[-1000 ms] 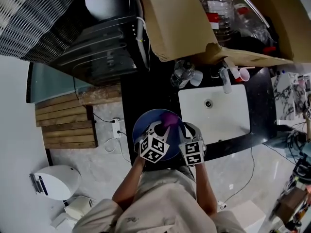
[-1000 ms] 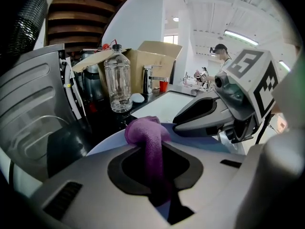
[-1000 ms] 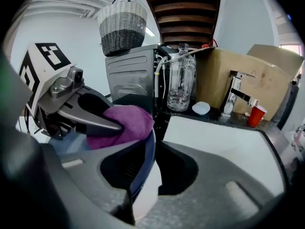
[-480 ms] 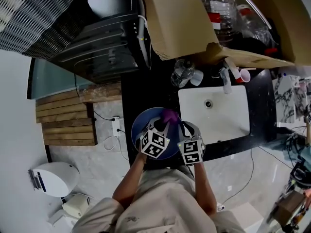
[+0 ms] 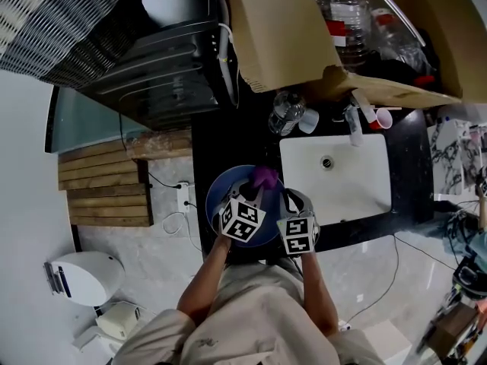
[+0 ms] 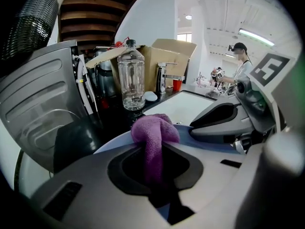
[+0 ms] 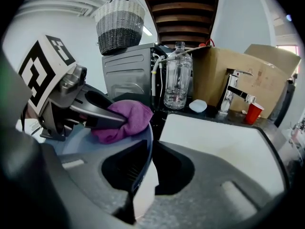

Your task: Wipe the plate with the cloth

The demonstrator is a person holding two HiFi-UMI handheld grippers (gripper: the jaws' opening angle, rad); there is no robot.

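A blue plate (image 5: 222, 198) is held over the black counter, left of the sink. My right gripper (image 5: 289, 201) is shut on the plate's right rim (image 7: 147, 149), which runs edge-on between its jaws. My left gripper (image 5: 257, 192) is shut on a purple cloth (image 6: 153, 136), and the bunched cloth (image 5: 265, 177) rests on the plate's face near its far edge. In the right gripper view the cloth (image 7: 125, 119) lies against the plate just past the left gripper's jaws.
A white sink (image 5: 335, 176) with a tap (image 7: 232, 89) lies to the right. Behind stand a clear plastic bottle (image 6: 131, 76), a cardboard box (image 5: 278, 30), a red cup (image 7: 254, 113) and a grey appliance (image 5: 160, 71). A woven basket (image 7: 119, 18) hangs up left.
The cloth and left gripper have shifted slightly over the plate's far part. The right gripper and plate have hardly moved.
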